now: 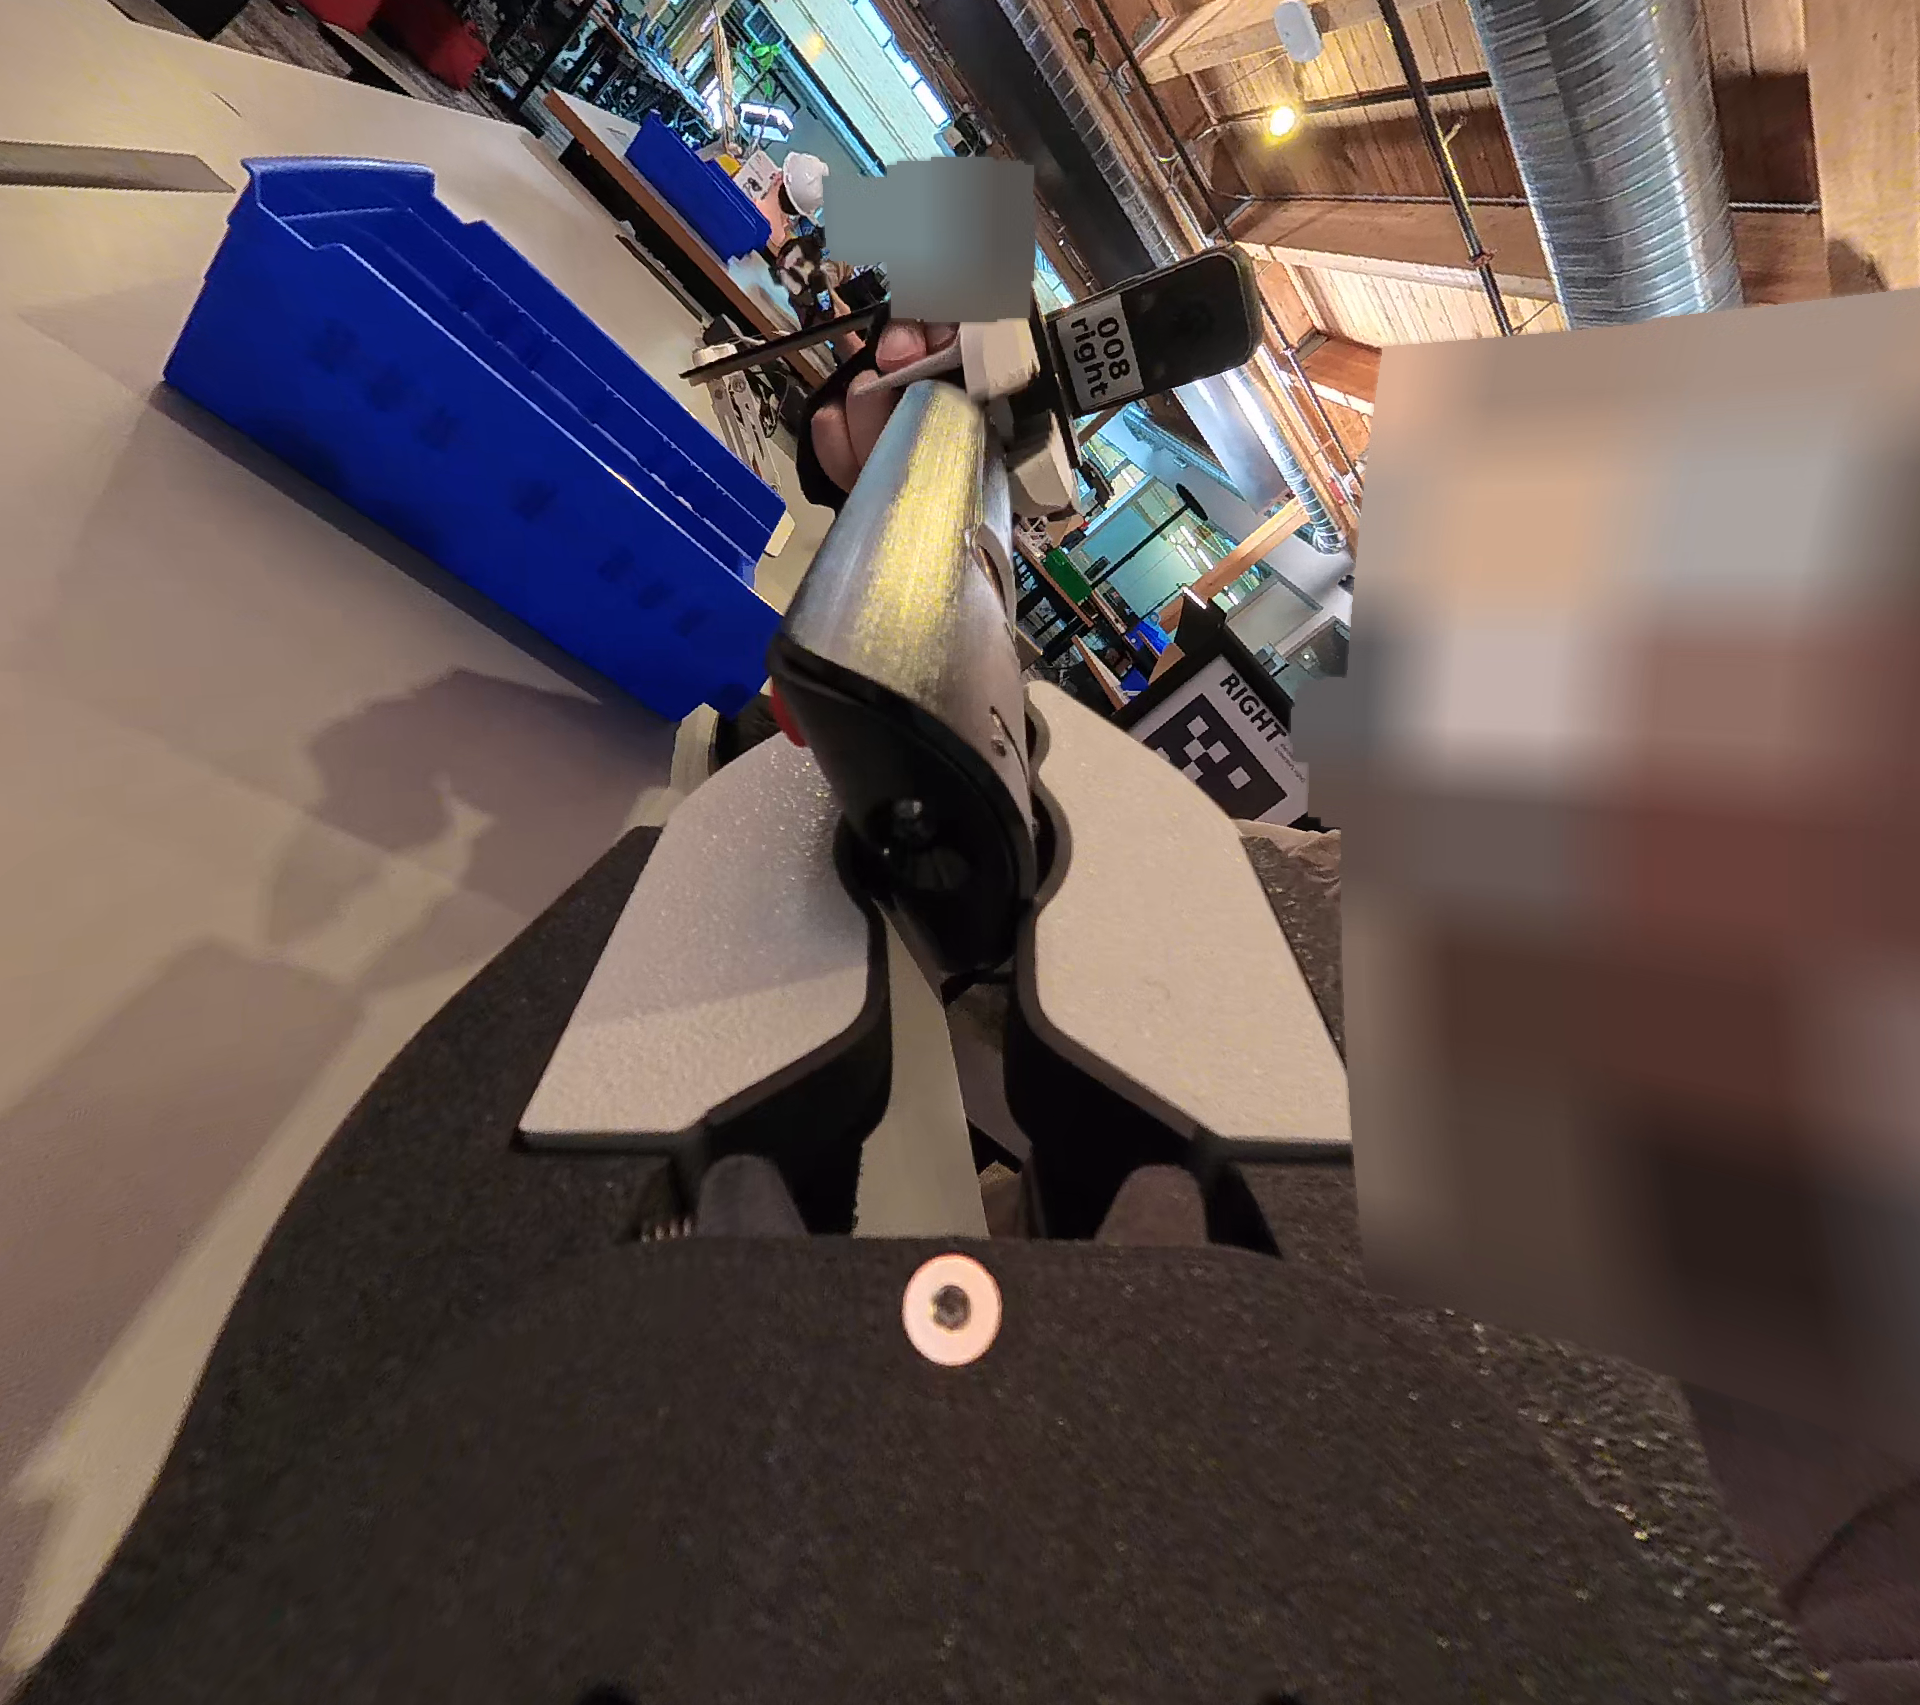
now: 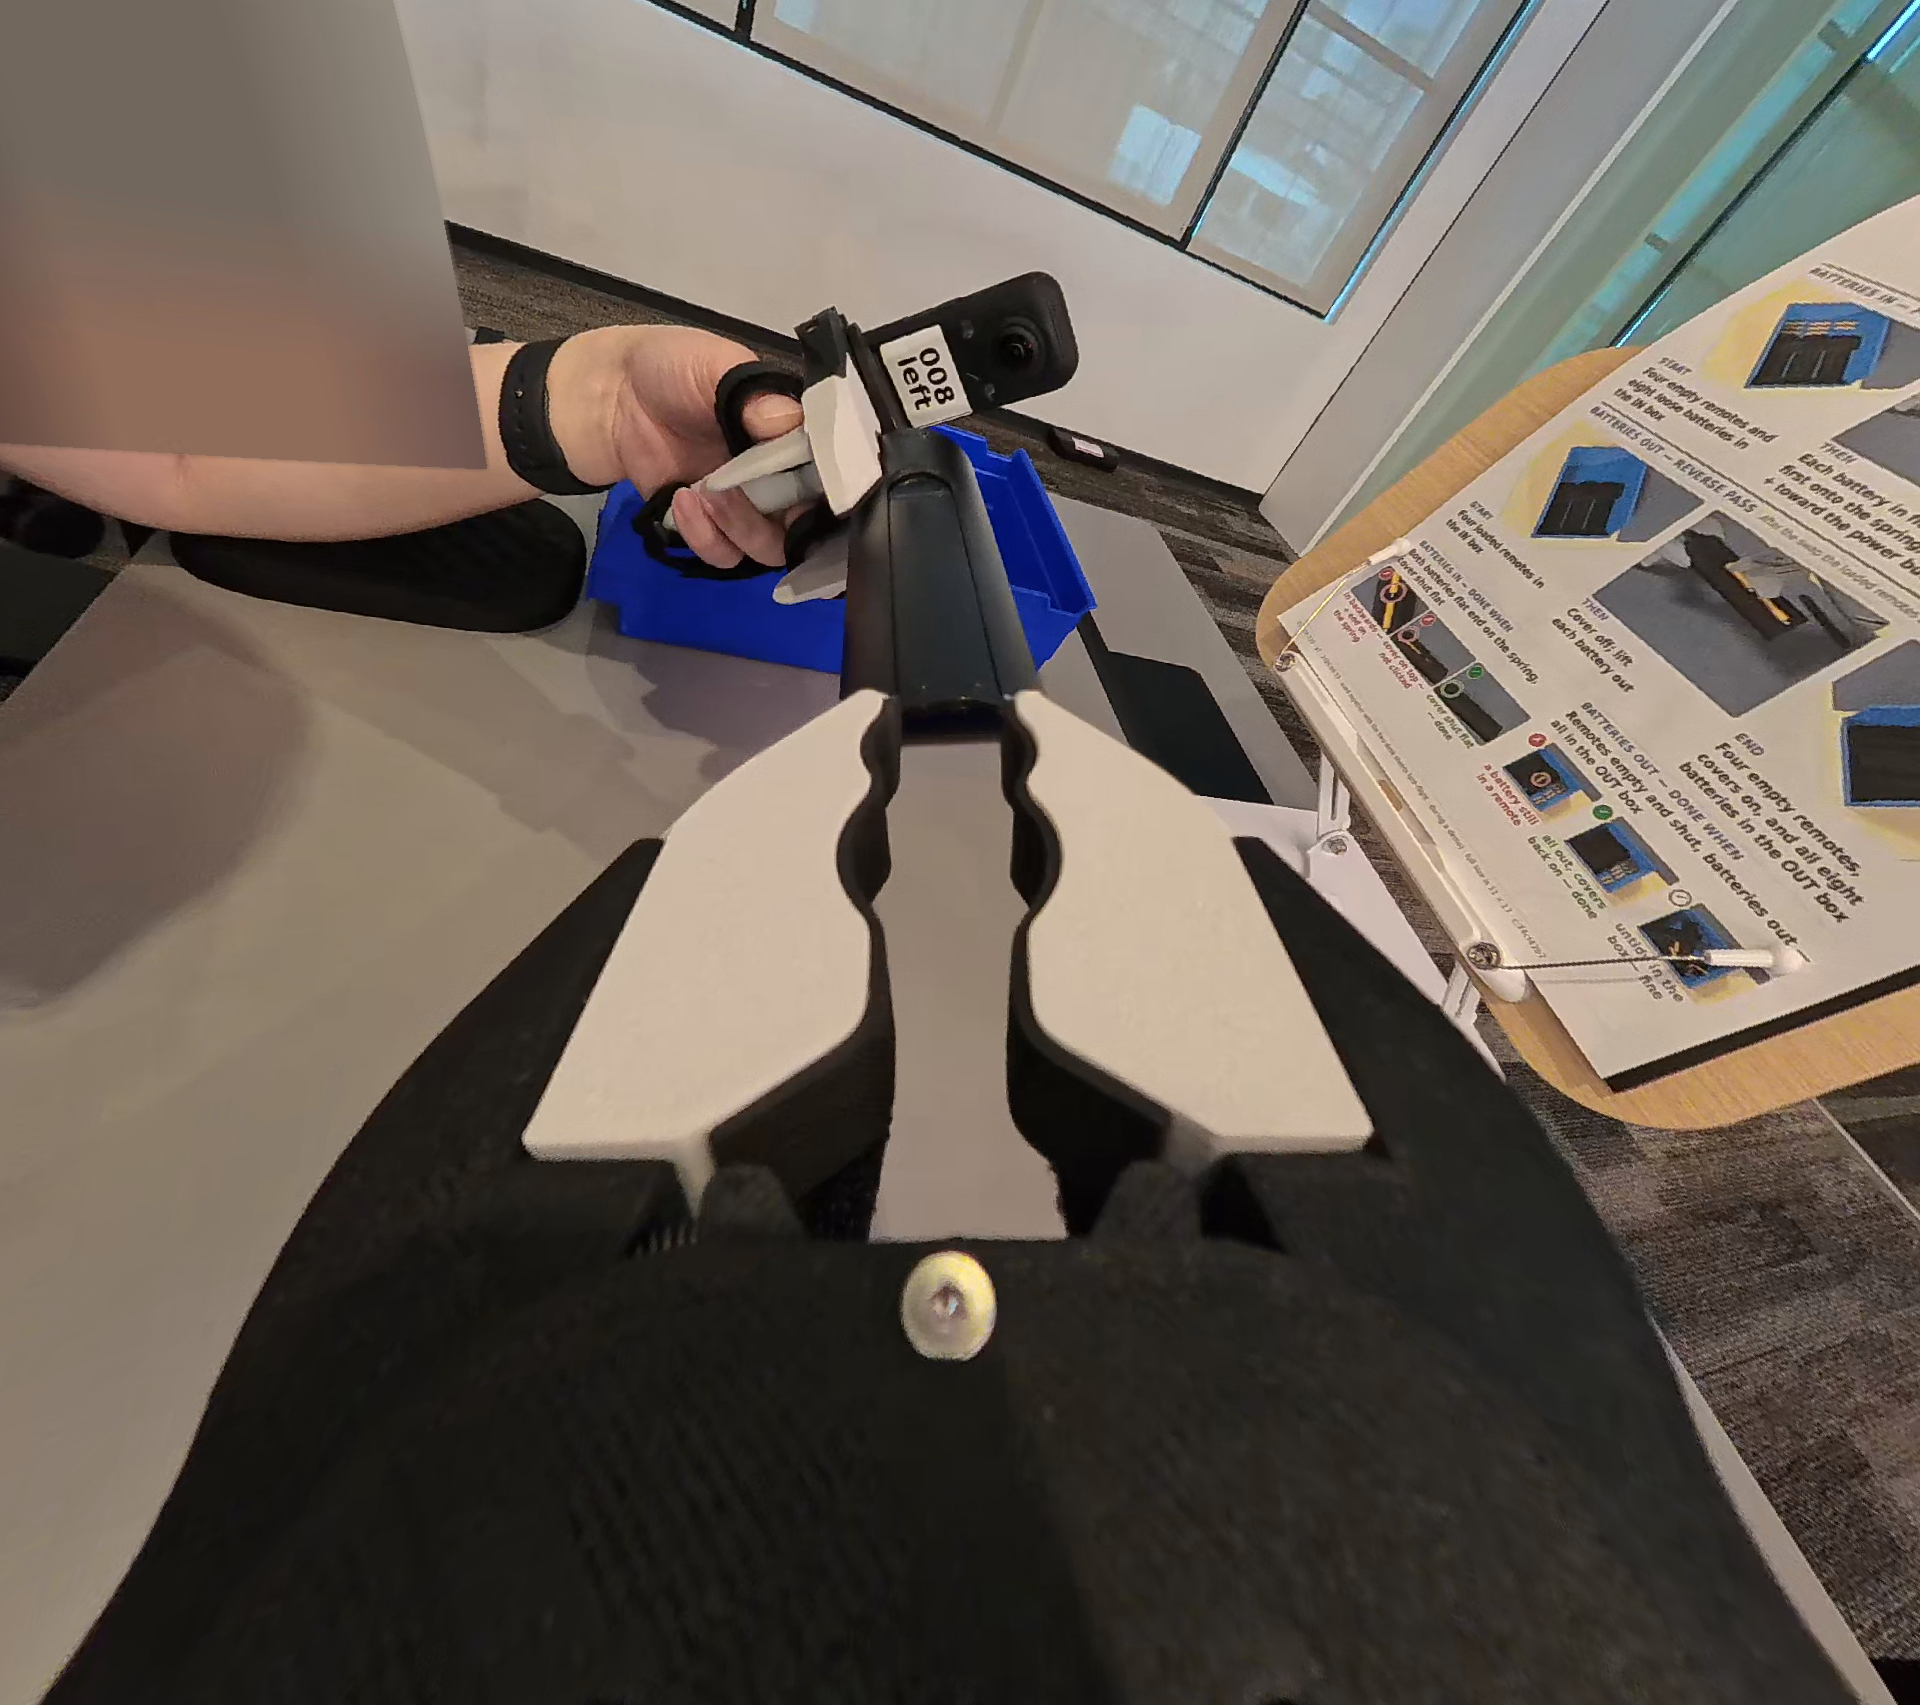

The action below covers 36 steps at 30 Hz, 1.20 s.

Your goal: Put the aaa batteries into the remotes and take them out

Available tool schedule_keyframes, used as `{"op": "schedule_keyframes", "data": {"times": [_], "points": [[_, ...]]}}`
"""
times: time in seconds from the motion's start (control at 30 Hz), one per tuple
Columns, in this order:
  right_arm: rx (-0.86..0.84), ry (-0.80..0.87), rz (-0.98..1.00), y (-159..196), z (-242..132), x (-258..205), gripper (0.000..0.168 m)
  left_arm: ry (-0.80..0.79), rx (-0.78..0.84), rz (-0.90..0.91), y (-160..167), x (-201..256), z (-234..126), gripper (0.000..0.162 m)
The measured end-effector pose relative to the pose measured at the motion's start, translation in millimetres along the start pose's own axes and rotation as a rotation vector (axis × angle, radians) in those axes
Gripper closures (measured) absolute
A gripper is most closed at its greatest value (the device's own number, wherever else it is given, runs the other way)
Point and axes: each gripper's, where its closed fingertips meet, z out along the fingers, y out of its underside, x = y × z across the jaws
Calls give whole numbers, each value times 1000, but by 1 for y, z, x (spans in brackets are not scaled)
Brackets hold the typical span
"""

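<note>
Remote (image 1: 914, 616) held in the air between the two grippers, above the grey table (image 1: 208, 824), long axis running from one gripper to the other. In the left wrist view: silvery, glossy back face up, black end cap nearest the camera. Left gripper (image 1: 951, 866) pinching that near end, white fingers (image 1: 748, 949) closed against its sides. In the right wrist view: remote (image 2: 940, 585) dark, narrow, far end up at the other gripper's tips. Right gripper (image 2: 954, 725) clamped on the near end, fingers (image 2: 1143, 917) pressed to either side at their tips only, grey table showing through the gap behind.

Hand (image 2: 665, 429) with black wristband wrapped round the left gripper's handle, camera with white sticker above it. Opposite hand (image 1: 862, 408) partly visible behind the remote in the left view, similar camera beside it.

Blue bin (image 1: 468, 429) resting on the table left of the remote; contents not visible. Same bin (image 2: 727, 606) behind the remote in the right view. Instruction sheet (image 2: 1662, 668) on a tilted wooden board to the right, apart from the table.
</note>
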Motion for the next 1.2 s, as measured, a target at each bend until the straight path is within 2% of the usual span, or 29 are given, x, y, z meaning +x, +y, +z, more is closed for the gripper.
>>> {"op": "schedule_keyframes", "data": {"times": [0.13, 0.2, 0.33, 0.5, 0.67, 1.0, 1.2], "points": [[-2, 2, -39, 0, -3, 0, 157, 17, 1, -6, 0, 2, -1, 141], [-15, 21, -185, 0, -6, -5, 157, 32, -3, -22, 1, 2, -1, 141], [-127, 212, -586, 1, -15, 1, 158, 18, -4, -50, 2, -6, -2, 141], [-200, 273, -806, 2, -11, 1, 154, 15, -8, -80, 3, -9, -5, 141], [-222, 256, -914, 13, -10, -5, 157, 45, -23, -124, 8, -13, -1, 141], [-242, 212, -942, 28, -6, -9, 158, 67, -64, -177, 20, -21, 8, 141], [-222, 211, -953, 21, -5, -15, 160, 68, -58, -171, 18, -19, 6, 141]]}}
